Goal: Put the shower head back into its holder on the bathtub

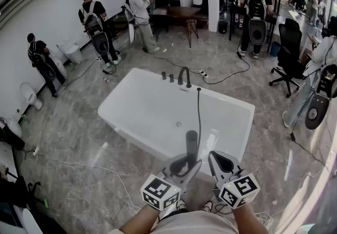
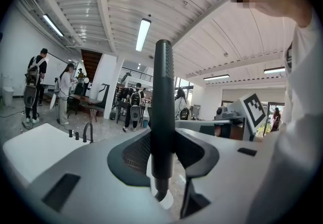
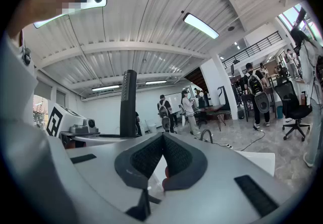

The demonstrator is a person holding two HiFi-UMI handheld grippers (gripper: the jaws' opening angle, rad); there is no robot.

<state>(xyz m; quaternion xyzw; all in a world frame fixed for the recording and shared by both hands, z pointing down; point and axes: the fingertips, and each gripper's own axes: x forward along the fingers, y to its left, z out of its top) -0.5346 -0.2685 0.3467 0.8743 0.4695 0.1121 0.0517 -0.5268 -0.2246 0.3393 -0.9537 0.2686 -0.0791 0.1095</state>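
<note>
A dark stick-shaped shower head (image 1: pixel 191 145) stands upright between the jaws of my left gripper (image 1: pixel 185 163), which is shut on its handle (image 2: pixel 163 97). Its thin hose (image 1: pixel 199 117) runs across the white bathtub (image 1: pixel 131 88) to a small fitting (image 1: pixel 199 89) on the far rim, right of the black faucet (image 1: pixel 184 76). My right gripper (image 1: pixel 217 158) sits just right of the left one, shut with nothing in it (image 3: pixel 161 160). From the right gripper view the shower head (image 3: pixel 128 102) rises at the left. Both grippers hover over the tub's near rim.
Two black knobs (image 1: pixel 167 76) stand left of the faucet. Several people with backpacks (image 1: pixel 97 30) stand around the marble floor. A cable (image 1: pixel 79 164) lies on the floor at the near left, an office chair (image 1: pixel 290 51) at the far right, and toilets (image 1: pixel 29 95) along the left wall.
</note>
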